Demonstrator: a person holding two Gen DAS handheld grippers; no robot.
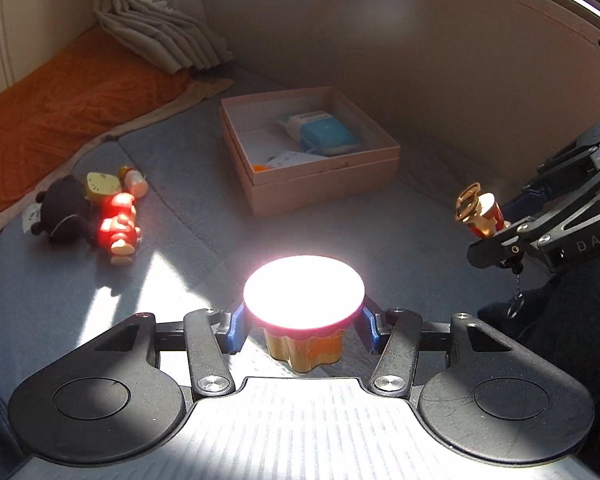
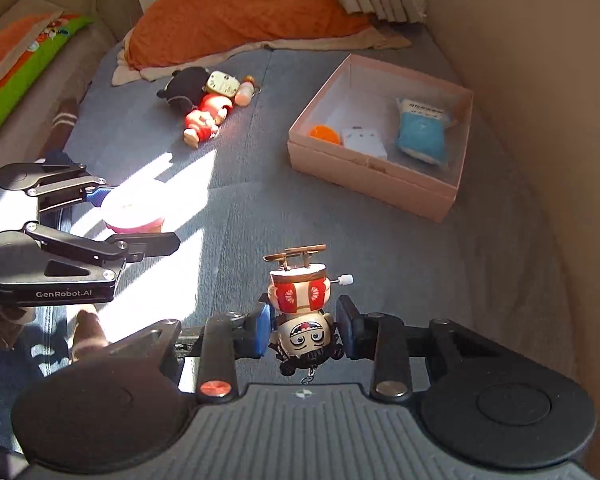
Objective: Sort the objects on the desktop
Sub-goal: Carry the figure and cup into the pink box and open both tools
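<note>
Grippers are each pinching 1 toy — left gripper (image 1: 304, 330) clamping the pink-topped cup toy (image 1: 304, 300), right gripper (image 2: 304, 330) squeezing the wind-up doll (image 2: 302, 312) — both probably heading into the pink box (image 2: 364, 188) next.

pink-lidded jar (image 1: 304, 300): in left fingers | figurine (image 2: 304, 320): upside-down in right fingers

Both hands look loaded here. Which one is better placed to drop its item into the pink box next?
Probably right. The right gripper holds the wind-up figurine upside down, with bare grey cushion between it and the pink box. The left gripper holds a pink-lidded toy farther back.
</note>
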